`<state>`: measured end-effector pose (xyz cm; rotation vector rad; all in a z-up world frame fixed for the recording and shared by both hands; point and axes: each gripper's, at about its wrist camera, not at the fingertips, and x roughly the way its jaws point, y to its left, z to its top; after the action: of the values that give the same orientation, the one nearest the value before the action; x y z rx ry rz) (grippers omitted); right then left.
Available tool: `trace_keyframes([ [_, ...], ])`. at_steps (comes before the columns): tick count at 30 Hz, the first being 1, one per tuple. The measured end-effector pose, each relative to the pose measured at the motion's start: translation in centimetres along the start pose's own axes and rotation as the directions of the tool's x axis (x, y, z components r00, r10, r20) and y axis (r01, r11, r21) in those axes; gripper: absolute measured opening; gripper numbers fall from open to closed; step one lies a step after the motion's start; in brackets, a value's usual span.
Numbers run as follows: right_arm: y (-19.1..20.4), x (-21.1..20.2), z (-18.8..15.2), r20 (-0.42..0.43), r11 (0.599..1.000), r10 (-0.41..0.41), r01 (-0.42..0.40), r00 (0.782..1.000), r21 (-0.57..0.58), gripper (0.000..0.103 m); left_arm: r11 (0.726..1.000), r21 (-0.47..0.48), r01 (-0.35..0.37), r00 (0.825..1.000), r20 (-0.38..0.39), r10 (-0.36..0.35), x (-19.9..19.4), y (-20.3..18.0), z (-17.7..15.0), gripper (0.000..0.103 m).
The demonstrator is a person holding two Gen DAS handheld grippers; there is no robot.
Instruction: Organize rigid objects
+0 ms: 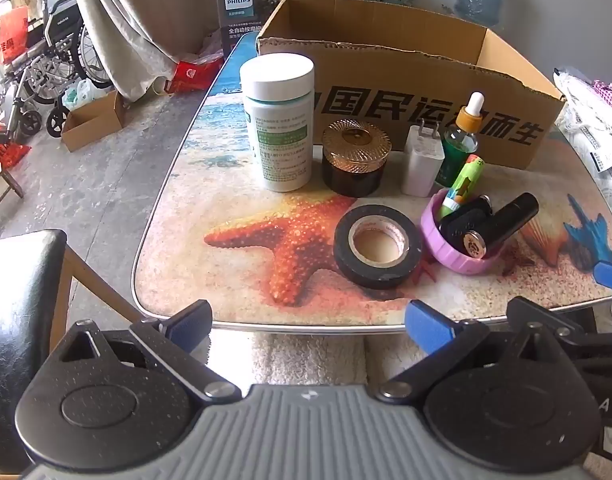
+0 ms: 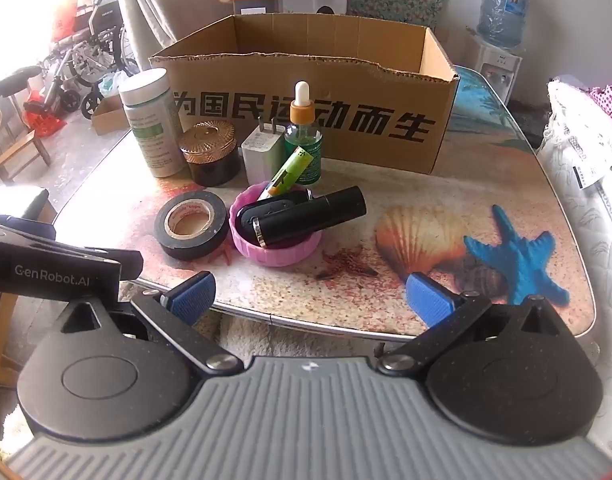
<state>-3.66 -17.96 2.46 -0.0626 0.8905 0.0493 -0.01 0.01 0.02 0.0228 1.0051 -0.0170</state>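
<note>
Ahead of both tongs, on the surface (image 1: 234,288), stand the rigid objects, all short of the box (image 2: 306,120) at the far side. Left tongs (image 1: 308,322) and right tongs (image 2: 310,298) hover at the near edge, jaws wide apart, holding nothing.

Dead ahead of the left tongs lies the tape (image 1: 377,245), flat; beyond it the jar (image 1: 356,157) with a ribbed gold lid, and to the jar's left the white bottle (image 1: 280,122), upright. Right of the jar stand the charger (image 1: 421,162), prongs up, and the dropper (image 1: 462,136). Ahead-left of the right tongs sits the pink lid (image 2: 276,230), upturned, holding a green tube (image 2: 288,174), a fob (image 2: 262,210) and a black cylinder (image 2: 312,216) that overhangs its rim.

Handling, as judged: all appear stiff and light. The dropper looks to be glass, so grip its body, not the bulb. The bottle is smooth and wide; take it across the cap. The tape offers its outer wall. The cylinder may roll; pinch it mid-length.
</note>
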Motion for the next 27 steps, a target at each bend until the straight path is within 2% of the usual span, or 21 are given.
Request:
trace_keyframes([
  [15, -0.8, -0.1, 0.9, -0.019, 1.0, 0.008, -0.008, 1.0, -0.007, 0.102, 1.0, -0.008, -0.004, 1.0, -0.01, 0.004, -0.1, 0.2, 0.1, 0.103],
  [17, -0.1, -0.4, 0.6, -0.01, 1.0, -0.012, 0.012, 1.0, -0.012, 0.102, 1.0, -0.005, -0.003, 1.0, -0.01, 0.003, -0.2, 0.1, 0.1, 0.103],
  [27, 0.0, -0.2, 0.6, -0.01, 1.0, -0.011, 0.011, 1.0, -0.014, 0.102, 1.0, -0.001, -0.007, 1.0, -0.006, 0.007, -0.2, 0.2, 0.1, 0.103],
])
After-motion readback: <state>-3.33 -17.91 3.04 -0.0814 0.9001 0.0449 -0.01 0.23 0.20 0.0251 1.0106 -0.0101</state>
